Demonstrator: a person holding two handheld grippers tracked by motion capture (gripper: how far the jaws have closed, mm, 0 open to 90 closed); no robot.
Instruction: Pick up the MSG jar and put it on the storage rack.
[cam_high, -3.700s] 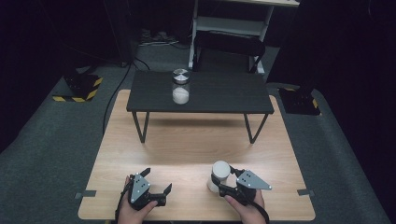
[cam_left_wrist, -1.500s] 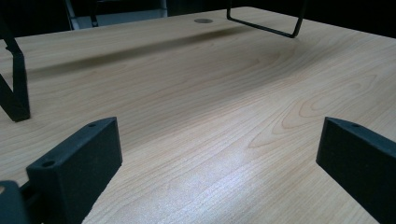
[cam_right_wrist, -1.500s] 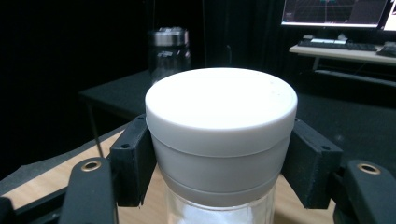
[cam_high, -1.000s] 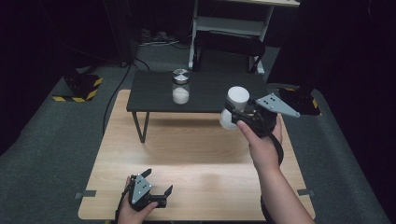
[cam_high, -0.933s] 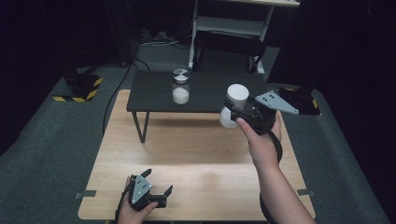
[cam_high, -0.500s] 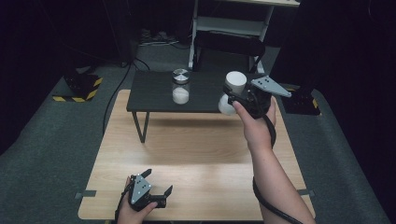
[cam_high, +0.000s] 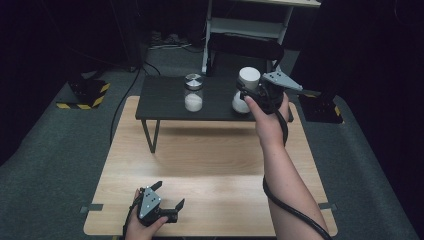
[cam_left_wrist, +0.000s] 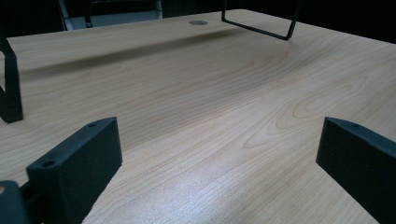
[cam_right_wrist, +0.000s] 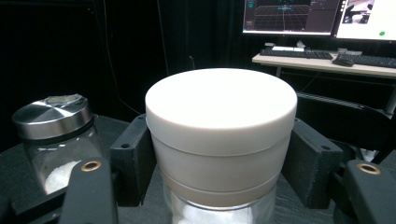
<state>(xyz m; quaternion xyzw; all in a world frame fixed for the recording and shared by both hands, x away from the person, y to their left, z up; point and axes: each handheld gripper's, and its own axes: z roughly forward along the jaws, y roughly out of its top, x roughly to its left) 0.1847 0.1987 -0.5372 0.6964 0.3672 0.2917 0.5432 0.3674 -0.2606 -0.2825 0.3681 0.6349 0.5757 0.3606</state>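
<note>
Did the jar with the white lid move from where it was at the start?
Yes. The white-lidded jar, clamped in the right gripper, went from the wooden table's near edge up and away to the black shelf, right of the metal-lidded jar.

A white-lidded jar (cam_right_wrist: 221, 140) is sitting between the two black jaws of the right gripper (cam_right_wrist: 221, 163), which are squeezing it at 9 and 3 o'clock. A silver-lidded jar (cam_right_wrist: 53, 140) is standing at 9 o'clock. Screens (cam_right_wrist: 317, 16) are glowing at 1 o'clock.
</note>
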